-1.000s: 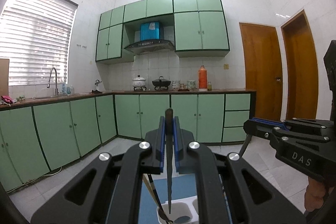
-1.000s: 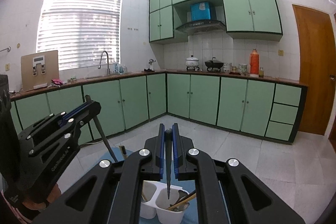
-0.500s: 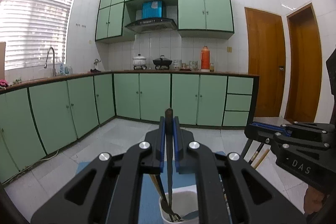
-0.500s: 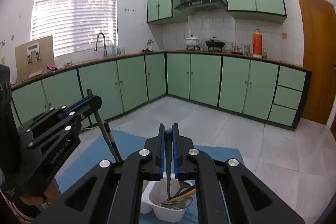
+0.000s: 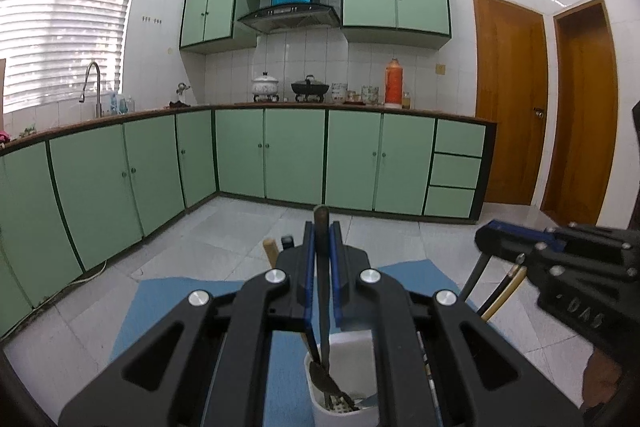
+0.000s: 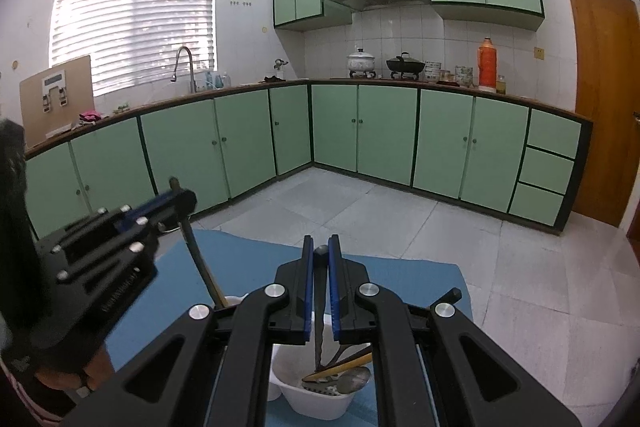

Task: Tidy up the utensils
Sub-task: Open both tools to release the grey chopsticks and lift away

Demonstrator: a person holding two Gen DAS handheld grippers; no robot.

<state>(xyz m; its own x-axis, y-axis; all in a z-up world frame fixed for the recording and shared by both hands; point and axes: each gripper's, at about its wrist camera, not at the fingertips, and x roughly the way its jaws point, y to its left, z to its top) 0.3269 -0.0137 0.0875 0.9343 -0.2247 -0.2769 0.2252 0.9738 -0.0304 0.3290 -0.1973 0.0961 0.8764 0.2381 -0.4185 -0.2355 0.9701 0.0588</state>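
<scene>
My left gripper [image 5: 321, 239] is shut on a dark utensil handle [image 5: 322, 291] that hangs down into a white holder [image 5: 344, 407] on a blue mat [image 5: 160, 307]. My right gripper [image 6: 321, 255] is shut on another dark utensil handle [image 6: 319, 319] whose tip reaches into the white holder [image 6: 316, 401], among a spoon, a slotted piece and a wooden-handled utensil [image 6: 344, 369]. The right gripper also shows at the right of the left wrist view [image 5: 486, 233], above chopsticks [image 5: 502, 291]. The left gripper shows at the left of the right wrist view [image 6: 176, 197].
The mat [image 6: 256, 259] lies on a pale tiled surface. Green kitchen cabinets [image 5: 296, 155] run along the far walls, with a sink tap [image 5: 90, 87] at the left and wooden doors [image 5: 508, 103] at the right. Pots and a red flask [image 5: 393, 83] stand on the counter.
Both wrist views have tilted downward, so more of the mat and the holder shows. Both utensils have sunk lower into the white holder. Both grippers stay shut.
</scene>
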